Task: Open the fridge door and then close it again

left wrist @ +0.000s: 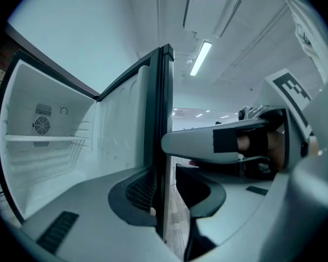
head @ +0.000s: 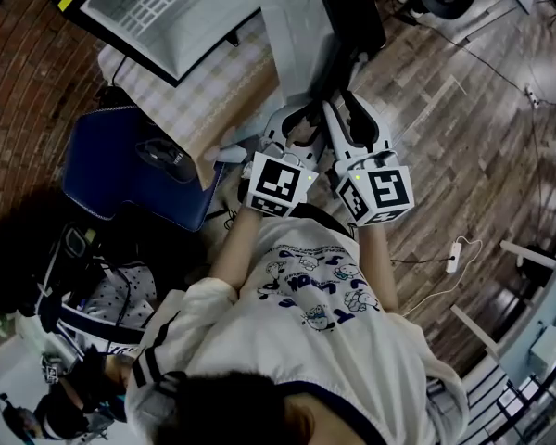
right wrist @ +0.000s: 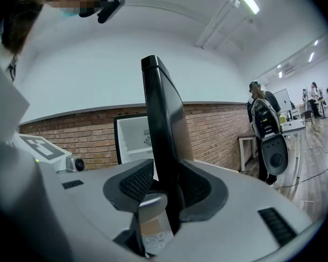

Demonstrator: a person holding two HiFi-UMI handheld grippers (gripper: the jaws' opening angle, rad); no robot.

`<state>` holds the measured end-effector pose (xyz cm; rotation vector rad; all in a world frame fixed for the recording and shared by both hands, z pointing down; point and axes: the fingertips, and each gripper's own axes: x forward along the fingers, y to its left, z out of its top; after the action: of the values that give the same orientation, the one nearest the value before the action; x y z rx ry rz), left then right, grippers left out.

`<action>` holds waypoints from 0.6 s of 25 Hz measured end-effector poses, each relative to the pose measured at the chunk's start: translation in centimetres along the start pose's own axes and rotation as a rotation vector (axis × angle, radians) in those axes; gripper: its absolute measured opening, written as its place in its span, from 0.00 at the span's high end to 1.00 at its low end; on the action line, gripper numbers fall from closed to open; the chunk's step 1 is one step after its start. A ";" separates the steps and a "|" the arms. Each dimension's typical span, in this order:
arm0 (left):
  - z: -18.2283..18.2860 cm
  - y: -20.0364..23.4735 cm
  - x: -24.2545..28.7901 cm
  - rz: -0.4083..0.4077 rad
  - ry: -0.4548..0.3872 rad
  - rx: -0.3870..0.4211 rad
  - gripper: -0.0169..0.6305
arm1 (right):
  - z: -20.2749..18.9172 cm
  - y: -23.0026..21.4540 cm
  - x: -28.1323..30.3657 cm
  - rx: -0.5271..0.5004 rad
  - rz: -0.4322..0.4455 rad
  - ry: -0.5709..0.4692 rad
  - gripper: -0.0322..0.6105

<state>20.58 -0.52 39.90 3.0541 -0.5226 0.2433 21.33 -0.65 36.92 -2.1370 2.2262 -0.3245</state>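
We are clamping 2 hand-held grippers on the free edge of the open fridge door (head: pixel 296 26). The left hand-held gripper (left wrist: pixel 163 196) is pinching the door's dark edge between its jaws, with the white fridge interior (left wrist: pixel 60 162) and its shelf (left wrist: pixel 44 139) showing to the left. The right hand-held gripper (right wrist: pixel 169 192) is gripping the same edge just beside it.

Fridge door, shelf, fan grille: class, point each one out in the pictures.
fridge door (left wrist: pixel 161 102), left gripper view, on its dark edge
shelf (left wrist: pixel 44 138), left gripper view, on its front rim
fan grille (left wrist: pixel 41 125), left gripper view, on its centre
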 end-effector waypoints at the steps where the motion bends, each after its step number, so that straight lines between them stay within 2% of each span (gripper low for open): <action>1: 0.1 -0.2 0.3 -0.005 0.000 0.001 0.79 | 0.0 -0.4 -0.1 0.003 -0.008 0.000 0.73; 10: 0.1 -2.5 2.2 -0.066 0.012 0.006 0.79 | 0.5 -3.1 -1.0 0.008 -0.058 -0.012 0.73; 15: 0.5 -2.9 3.4 -0.092 -0.001 0.005 0.79 | 0.8 -5.5 -1.3 0.006 -0.120 -0.018 0.74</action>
<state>24.79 1.03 39.91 3.0733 -0.3809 0.2404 26.94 0.34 36.98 -2.2658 2.0897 -0.3139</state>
